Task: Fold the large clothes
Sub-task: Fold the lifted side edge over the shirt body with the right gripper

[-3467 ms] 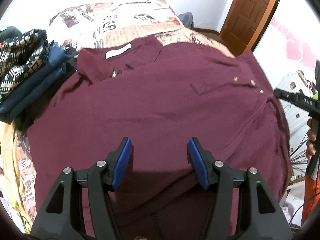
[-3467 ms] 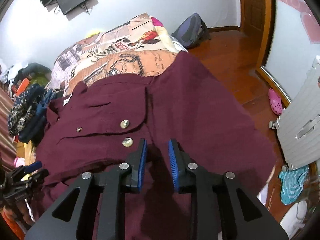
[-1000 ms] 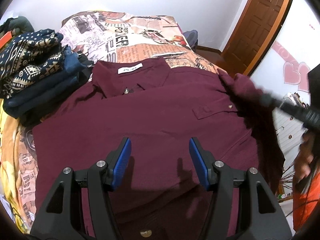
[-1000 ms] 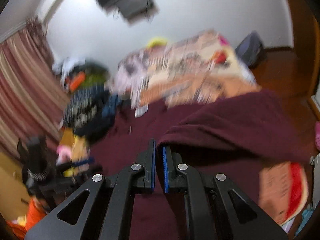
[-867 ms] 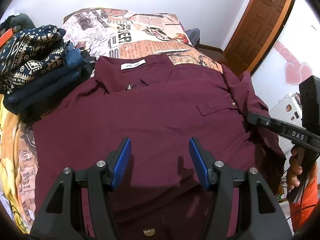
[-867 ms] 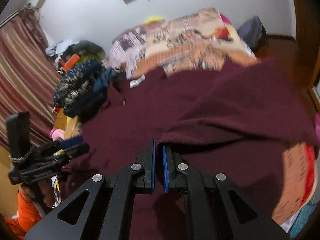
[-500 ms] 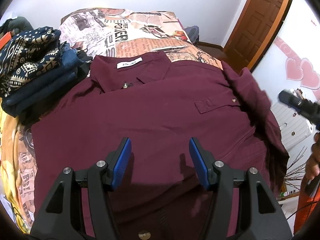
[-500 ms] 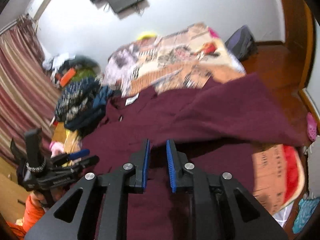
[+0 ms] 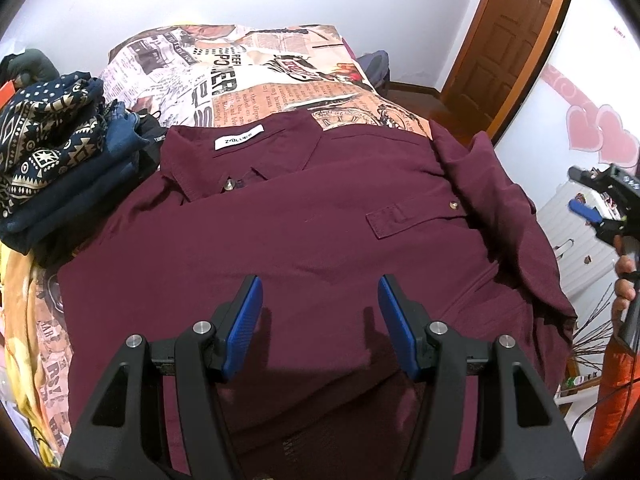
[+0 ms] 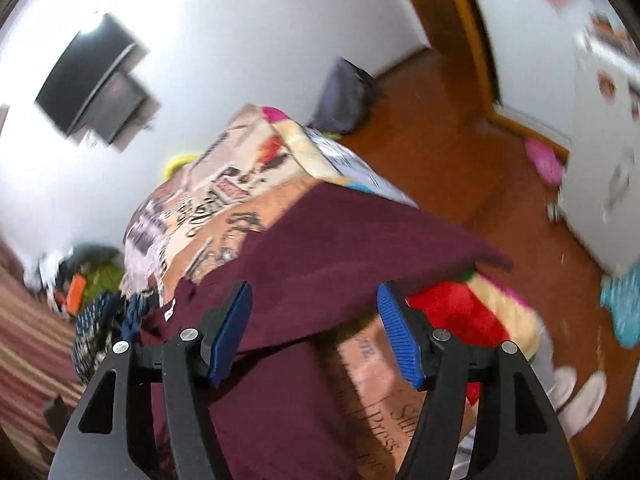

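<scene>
A maroon shirt (image 9: pixel 304 240) lies spread face up across the bed (image 9: pixel 256 68), its collar with a white label toward the far end and a chest pocket flap toward the right. The shirt's right sleeve is laid in over the body along the right edge, its folds bunched there. The left gripper (image 9: pixel 320 312) hovers low over the lower middle of the shirt, its blue fingers (image 9: pixel 244 320) held apart with nothing between them; their shadow falls on the cloth just below. The right gripper (image 10: pixel 314 328) is off at the right side of the bed, its fingers (image 10: pixel 396 336) spreading wider; a flap of maroon cloth shows beyond the gap, but the pads are not pressing on it. In the left wrist view that gripper is seen at the far right edge, clear of the shirt, held by a hand (image 9: pixel 625 280). A stack of folded clothes (image 9: pixel 52 152), patterned navy on top, sits on the bed just left of the collar. The right wrist view is blurred, showing a wall-mounted screen (image 10: pixel 92 84) and wooden floor (image 10: pixel 460 160)
</scene>
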### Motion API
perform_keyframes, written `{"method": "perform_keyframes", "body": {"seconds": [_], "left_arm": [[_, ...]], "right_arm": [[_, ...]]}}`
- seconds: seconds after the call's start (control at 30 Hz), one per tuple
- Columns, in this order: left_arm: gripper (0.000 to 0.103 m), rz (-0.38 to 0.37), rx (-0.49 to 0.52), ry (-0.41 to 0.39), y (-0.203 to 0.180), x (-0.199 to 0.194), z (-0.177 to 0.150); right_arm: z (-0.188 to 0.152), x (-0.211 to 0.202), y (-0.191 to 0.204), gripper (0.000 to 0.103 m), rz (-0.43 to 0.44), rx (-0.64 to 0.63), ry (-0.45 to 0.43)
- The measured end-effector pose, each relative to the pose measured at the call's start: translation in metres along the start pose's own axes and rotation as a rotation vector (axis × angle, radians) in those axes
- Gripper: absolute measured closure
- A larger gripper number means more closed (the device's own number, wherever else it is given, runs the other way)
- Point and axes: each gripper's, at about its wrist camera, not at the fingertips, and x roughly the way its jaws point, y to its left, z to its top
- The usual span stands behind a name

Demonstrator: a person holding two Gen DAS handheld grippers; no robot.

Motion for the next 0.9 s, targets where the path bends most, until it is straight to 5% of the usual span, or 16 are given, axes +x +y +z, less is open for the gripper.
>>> {"method": "perform_keyframes", "body": {"seconds": [0.27,0.6,0.73,0.9], "left_arm": [[0.044,-0.004,-0.023,0.004,0.004,0.001,0.000],[0.044,0.012,-0.054,0.005,0.015,0.000,-0.003],[0.044,0.021,-0.058,-0.002,0.020,-0.003,-0.005],[0.044,0.031,-0.066,-0.018,0.027,-0.010,-0.006]], "right_arm": [[-0.004,0.057,-0.043,0.041,0.066,0.266,0.160],[0.012,0.073,-0.031,0.040,-0.079,0.116,0.124],[0.018,0.076,-0.020,0.070,-0.172,0.033,0.097],[0.036,0.050,0.003,0.079,-0.154,-0.029,0.009]]}}
